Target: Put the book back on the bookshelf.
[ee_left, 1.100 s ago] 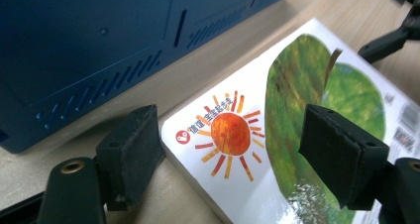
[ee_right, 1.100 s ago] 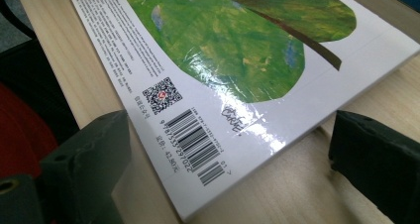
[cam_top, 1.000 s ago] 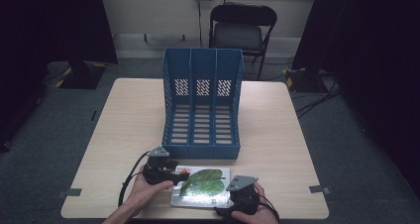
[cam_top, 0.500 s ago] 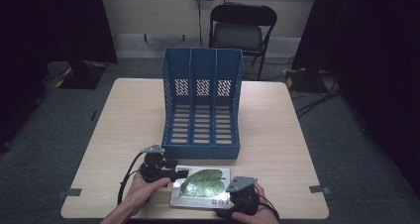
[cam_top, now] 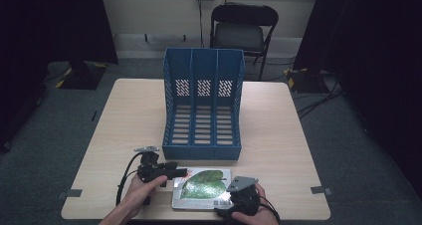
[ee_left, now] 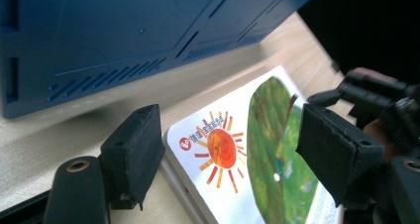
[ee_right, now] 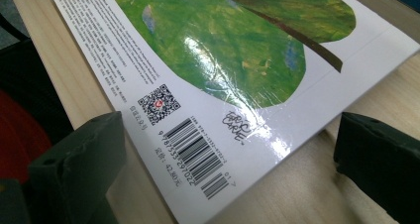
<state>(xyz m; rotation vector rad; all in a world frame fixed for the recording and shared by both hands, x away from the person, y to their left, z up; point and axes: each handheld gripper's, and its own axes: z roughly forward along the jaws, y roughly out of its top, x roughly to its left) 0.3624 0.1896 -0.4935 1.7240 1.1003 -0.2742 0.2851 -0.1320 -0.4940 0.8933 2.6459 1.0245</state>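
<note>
So the book [cam_top: 201, 188] lies flat at the bottom centre of the high view, right in front of the blue rack [cam_top: 203, 105] on the table [cam_top: 278, 135], cover up. My guess is it's headed for one of the rack's slots. The left gripper [ee_left: 228, 149] comes at its left corner, fingers [ee_left: 133, 149] wide open and straddling that corner without touching it. The right gripper [ee_right: 228, 159] does the same at the barcode corner, fingers [ee_right: 381, 159] spread wide and holding nothing. Looks like they're lining up to pinch opposite corners.
</note>
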